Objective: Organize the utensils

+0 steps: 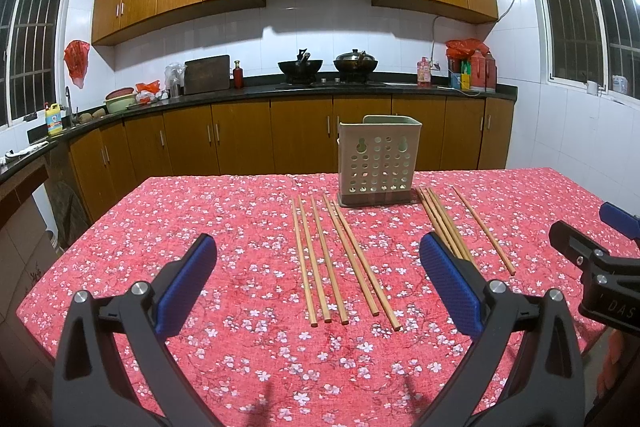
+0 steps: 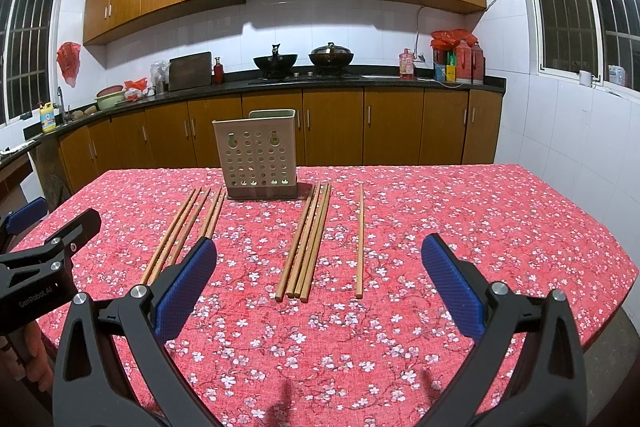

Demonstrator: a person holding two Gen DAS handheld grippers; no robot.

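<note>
Nearest, the left hand-held gripper (image 1: pixel 316 275) and right hand-held gripper (image 2: pixel 320 275) hover with fingers spread wide, empty. On the worktop (image 1: pixel 200 227), chopsticks (image 1: pixel 340 259) lie flat in groups either side of the upright perforated holder (image 1: pixel 378 163).

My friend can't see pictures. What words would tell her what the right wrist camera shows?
Wooden chopsticks lie on a red flowered tablecloth: a left group, a tight bunch of four, and a single chopstick. Behind them stands an empty-looking beige holder. The open right gripper hovers in front, holding nothing.
</note>
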